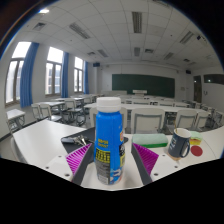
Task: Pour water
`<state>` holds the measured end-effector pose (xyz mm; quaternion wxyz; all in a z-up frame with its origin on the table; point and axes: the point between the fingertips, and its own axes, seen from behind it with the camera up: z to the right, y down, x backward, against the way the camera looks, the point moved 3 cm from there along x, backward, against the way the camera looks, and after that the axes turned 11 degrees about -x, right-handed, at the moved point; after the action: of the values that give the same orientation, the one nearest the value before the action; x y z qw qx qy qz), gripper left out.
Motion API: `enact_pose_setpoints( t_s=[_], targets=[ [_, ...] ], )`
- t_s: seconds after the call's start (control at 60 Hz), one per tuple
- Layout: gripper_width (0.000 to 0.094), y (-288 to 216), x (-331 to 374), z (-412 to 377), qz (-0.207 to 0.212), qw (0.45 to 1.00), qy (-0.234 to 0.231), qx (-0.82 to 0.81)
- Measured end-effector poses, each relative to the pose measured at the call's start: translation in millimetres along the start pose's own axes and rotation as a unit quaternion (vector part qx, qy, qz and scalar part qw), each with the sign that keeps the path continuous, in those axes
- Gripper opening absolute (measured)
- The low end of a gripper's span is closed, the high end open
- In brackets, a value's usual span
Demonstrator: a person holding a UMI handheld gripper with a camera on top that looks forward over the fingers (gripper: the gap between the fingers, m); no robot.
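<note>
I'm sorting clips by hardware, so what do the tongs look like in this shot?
The tongs have two dark, nearly black fingers that widen toward the camera, each with a magenta pad on its inner face. No cables, markings, hand or sleeve can be seen in the gripper view.

I see a white counter [40, 140] carrying a dark mug [180, 144] and a red lid [197, 152].
</note>
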<state>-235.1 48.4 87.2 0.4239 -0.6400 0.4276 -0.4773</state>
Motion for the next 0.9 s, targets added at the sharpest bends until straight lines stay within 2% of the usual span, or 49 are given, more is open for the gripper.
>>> enact_pose_setpoints(
  t_s=[0.083, 0.1, 0.15, 0.183, 0.267, 0.317, 0.433, 0.517, 0.683, 0.767, 0.9],
  targets=[
    [0.0798, 5.1, -21.6, 5.0, -0.001, 1.000, 0.019, -0.003],
    [0.0768, 5.6, -25.0, 4.5, -0.001, 1.000, 0.020, -0.004],
    [0.0585, 6.1, -32.4, -1.2, 0.002, 1.000, 0.012, -0.010],
    [0.0565, 4.4, -35.6, 3.0, 0.014, 1.000, 0.018, -0.010],
    [0.0438, 4.5, -39.5, 5.3, 0.023, 0.999, 0.025, -0.012],
    [0.0403, 3.8, -40.4, 3.2, 0.025, 0.999, 0.022, -0.010],
    [0.0393, -2.0, -41.7, 11.1, 0.026, 0.999, 0.006, -0.044],
    [0.0393, -14.7, -48.4, 22.3, 0.015, 0.990, -0.026, -0.137],
    [0.0392, -61.0, -51.1, 54.2, 0.043, 0.947, -0.049, -0.313],
    [0.0395, -73.6, -54.3, 66.9, 0.053, 0.895, -0.078, -0.435],
    [0.0394, -90.0, -60.2, 84.1, 0.030, 0.763, -0.149, -0.628]
  ],
)
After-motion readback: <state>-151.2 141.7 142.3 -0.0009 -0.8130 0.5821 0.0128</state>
